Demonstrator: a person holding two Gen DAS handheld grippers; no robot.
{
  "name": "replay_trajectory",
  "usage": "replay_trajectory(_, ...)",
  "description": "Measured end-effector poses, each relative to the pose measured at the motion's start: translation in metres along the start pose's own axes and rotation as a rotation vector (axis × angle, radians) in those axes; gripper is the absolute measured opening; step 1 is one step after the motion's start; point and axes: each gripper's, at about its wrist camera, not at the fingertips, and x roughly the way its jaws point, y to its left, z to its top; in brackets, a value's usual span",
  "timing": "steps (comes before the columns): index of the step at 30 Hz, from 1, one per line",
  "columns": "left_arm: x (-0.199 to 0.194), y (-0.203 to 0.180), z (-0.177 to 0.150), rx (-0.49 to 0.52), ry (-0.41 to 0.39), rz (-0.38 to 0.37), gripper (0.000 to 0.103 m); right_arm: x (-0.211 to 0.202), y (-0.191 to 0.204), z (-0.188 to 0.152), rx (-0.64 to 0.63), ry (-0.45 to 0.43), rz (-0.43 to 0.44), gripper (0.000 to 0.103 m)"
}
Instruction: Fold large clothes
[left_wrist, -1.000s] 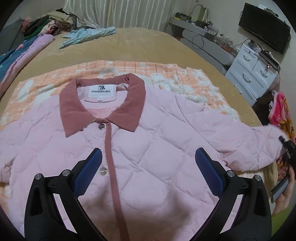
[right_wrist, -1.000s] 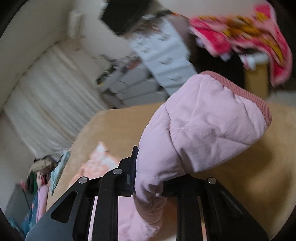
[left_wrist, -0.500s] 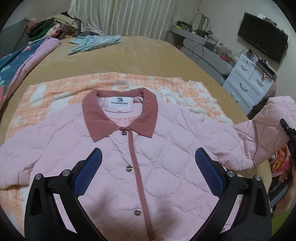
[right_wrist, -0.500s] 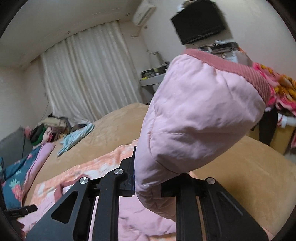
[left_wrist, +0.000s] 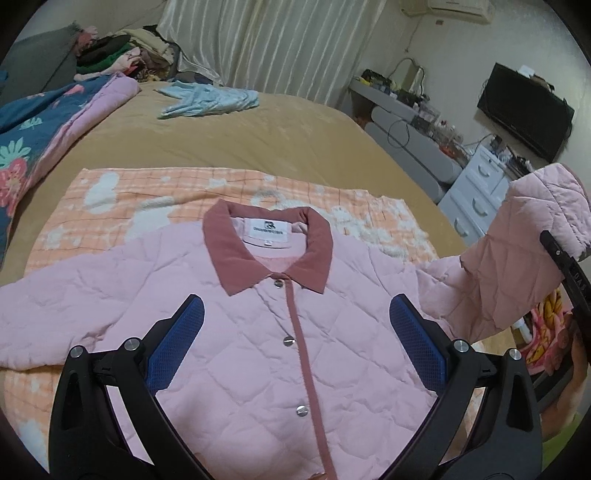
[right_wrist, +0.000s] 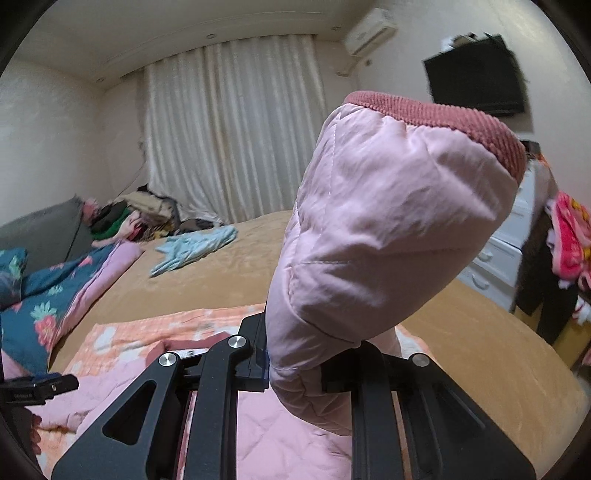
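Observation:
A pink quilted jacket (left_wrist: 258, 332) with a dusty-red collar lies front up and buttoned on an orange checked blanket (left_wrist: 147, 192). My left gripper (left_wrist: 295, 343) hovers open above its chest, blue pads wide apart, holding nothing. My right gripper (right_wrist: 295, 365) is shut on the jacket's sleeve (right_wrist: 388, 229) near the cuff, and the sleeve end stands up above the jaws with its ribbed red cuff on top. In the left wrist view that raised sleeve (left_wrist: 517, 258) hangs at the right over the bed's edge, with the right gripper (left_wrist: 565, 266) behind it.
The tan bed (left_wrist: 258, 133) carries a light blue garment (left_wrist: 207, 101) at the back and a floral quilt (left_wrist: 33, 140) at the left. A pile of clothes (left_wrist: 122, 55) sits by the curtain. White drawers (left_wrist: 476, 199) and a television (left_wrist: 524, 107) stand to the right.
My right gripper has lifted the sleeve off the bed and swung it up and inward while rolling. The left gripper has drawn back and risen, so more of the jacket shows.

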Motion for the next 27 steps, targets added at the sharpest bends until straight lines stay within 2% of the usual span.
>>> replay_trajectory(13, -0.017, 0.051, -0.007, -0.085, -0.014, -0.002, 0.094, 0.006, 0.077, -0.024, -0.119, 0.052, 0.085, 0.017)
replay_trajectory(27, -0.018, 0.097, -0.022, -0.216, -0.024, -0.06, 0.094, 0.037, 0.152, -0.071, -0.235, 0.138, 0.156, 0.017)
